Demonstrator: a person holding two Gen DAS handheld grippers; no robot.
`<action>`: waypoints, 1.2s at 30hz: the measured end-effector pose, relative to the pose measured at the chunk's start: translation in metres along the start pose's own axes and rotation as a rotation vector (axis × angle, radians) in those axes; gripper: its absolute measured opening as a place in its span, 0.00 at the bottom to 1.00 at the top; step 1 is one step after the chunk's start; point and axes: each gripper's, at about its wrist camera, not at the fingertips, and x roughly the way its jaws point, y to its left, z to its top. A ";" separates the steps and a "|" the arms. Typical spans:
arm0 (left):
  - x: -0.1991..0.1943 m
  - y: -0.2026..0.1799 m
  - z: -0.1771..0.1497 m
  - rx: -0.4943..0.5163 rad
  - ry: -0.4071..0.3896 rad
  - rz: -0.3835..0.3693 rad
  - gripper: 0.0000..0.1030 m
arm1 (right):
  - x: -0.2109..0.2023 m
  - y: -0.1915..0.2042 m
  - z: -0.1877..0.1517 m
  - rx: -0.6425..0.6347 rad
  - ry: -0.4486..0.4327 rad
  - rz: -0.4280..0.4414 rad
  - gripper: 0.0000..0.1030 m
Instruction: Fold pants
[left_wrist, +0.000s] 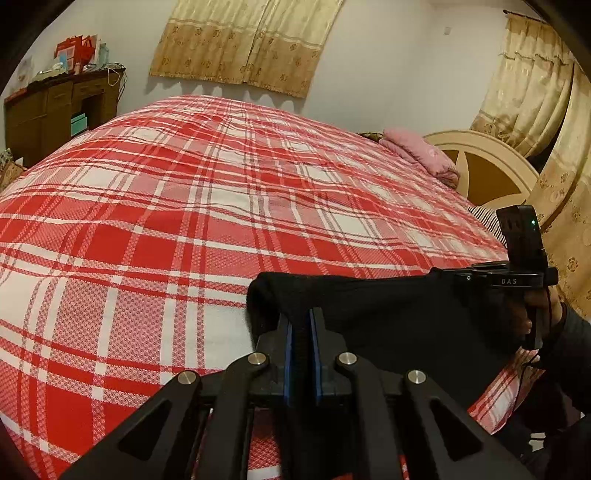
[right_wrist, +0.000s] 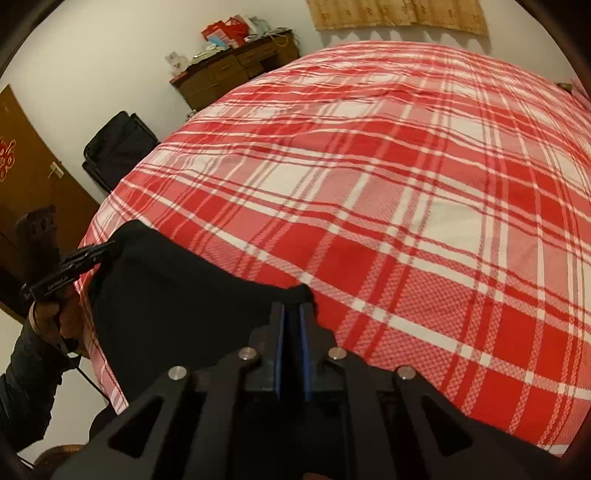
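Red-white plaid bedspread (left_wrist: 184, 221) fills the room, brown dresser (left_wrist: 48, 110) w/ red bags (left_wrist: 77, 48) on top. Left gripper (left_wrist: 301, 325) and right gripper (right_wrist: 291, 317) both clamp black pants (right_wrist: 177, 295).

Domestic bedroom. Evidence: large bed (left_wrist: 221, 206) under red plaid cover, cream headboard (left_wrist: 484, 166), pink pillow (left_wrist: 421, 153), gold curtains (left_wrist: 247, 40), cluttered wooden dresser (left_wrist: 48, 110), brown door (right_wrist: 26, 177).
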 end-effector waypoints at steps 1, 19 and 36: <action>-0.002 0.000 0.001 -0.004 -0.005 -0.005 0.08 | -0.003 0.002 0.001 -0.005 -0.008 -0.006 0.08; 0.003 0.014 -0.005 -0.028 0.024 0.050 0.11 | 0.010 -0.003 0.015 -0.026 -0.039 -0.130 0.29; -0.049 -0.050 -0.011 0.108 -0.072 0.112 0.11 | -0.178 -0.088 -0.116 0.271 -0.257 -0.381 0.82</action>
